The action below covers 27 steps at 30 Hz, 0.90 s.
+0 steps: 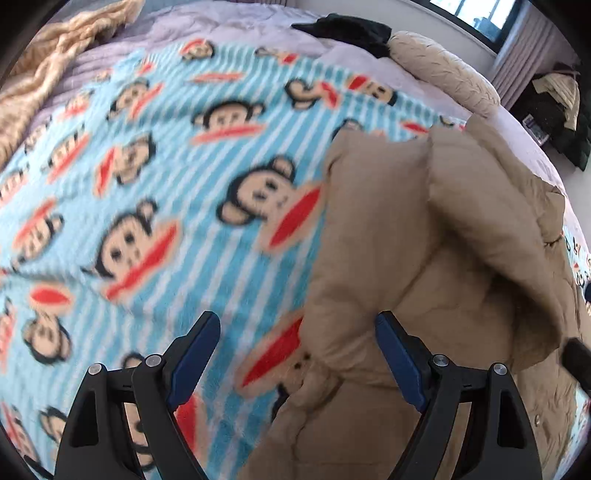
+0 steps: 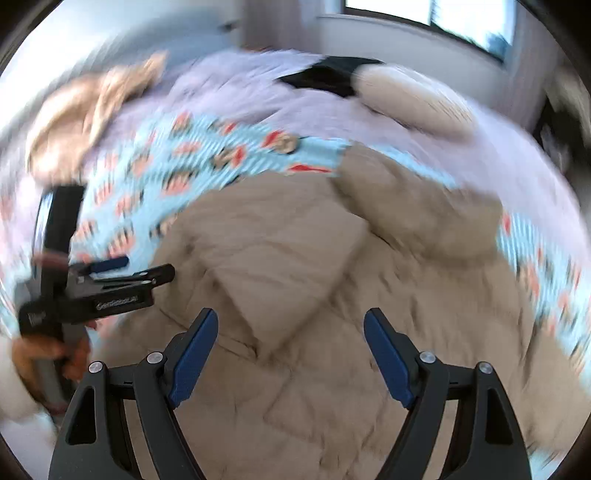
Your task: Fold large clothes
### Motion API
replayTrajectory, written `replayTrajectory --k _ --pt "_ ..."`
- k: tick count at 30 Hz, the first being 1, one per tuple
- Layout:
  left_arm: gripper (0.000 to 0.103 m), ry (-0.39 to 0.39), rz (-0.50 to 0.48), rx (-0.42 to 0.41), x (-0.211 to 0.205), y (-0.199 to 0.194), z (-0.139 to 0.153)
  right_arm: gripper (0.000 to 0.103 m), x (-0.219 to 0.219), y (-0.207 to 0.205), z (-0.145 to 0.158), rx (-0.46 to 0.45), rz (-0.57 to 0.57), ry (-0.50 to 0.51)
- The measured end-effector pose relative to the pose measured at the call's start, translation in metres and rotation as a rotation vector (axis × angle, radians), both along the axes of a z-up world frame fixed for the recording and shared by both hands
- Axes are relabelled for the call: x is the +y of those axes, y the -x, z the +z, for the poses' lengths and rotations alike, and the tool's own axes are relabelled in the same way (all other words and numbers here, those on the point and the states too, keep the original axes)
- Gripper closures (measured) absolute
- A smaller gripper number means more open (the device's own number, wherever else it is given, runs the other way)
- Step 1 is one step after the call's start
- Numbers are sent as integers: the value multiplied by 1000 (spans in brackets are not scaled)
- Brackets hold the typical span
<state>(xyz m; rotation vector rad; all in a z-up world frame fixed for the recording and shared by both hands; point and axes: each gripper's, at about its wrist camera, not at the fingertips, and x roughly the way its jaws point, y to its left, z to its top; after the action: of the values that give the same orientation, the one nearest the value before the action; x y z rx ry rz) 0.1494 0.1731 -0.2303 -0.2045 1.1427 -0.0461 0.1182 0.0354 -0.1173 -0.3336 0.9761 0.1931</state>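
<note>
A tan padded coat [image 1: 443, 258] lies on a blue-striped monkey-print blanket [image 1: 166, 166], partly folded, with a thick fold raised along its right side. My left gripper [image 1: 295, 325] hangs open over the coat's left edge; its pads touch nothing. In the right wrist view, which is blurred, the coat [image 2: 295, 258] fills the middle with a flap folded across it. My right gripper [image 2: 291, 321] stands open above the coat with nothing between its fingers. The left gripper [image 2: 144, 269] shows at the left of that view, held by a hand [image 2: 55, 350] beside the coat's edge.
The blanket [image 2: 221, 147] covers a bed with a lilac cover [image 1: 258, 33]. A beige pillow [image 1: 443, 77] and a black garment [image 1: 351, 29] lie at the far end, a tan throw [image 1: 55, 74] at the far left. Clothes are piled [image 1: 554, 103] beside the bed, under a window.
</note>
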Motion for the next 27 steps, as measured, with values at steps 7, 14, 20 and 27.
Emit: replayTrajectory --k 7,14,20,27 --pt "17 -50 -41 -19 -11 -4 -8 20 20 -41 -28 -87 -70 177" --pt "17 74 -76 -19 3 -13 11 20 -145 -25 -14 -27 -624 -453" --pt "35 330 -50 62 18 -89 2 81 -213 -8 -63 140 -788 -854" --pt "88 197 -175 -32 -23 -98 30 96 -224 7 -77 169 -843 -925"
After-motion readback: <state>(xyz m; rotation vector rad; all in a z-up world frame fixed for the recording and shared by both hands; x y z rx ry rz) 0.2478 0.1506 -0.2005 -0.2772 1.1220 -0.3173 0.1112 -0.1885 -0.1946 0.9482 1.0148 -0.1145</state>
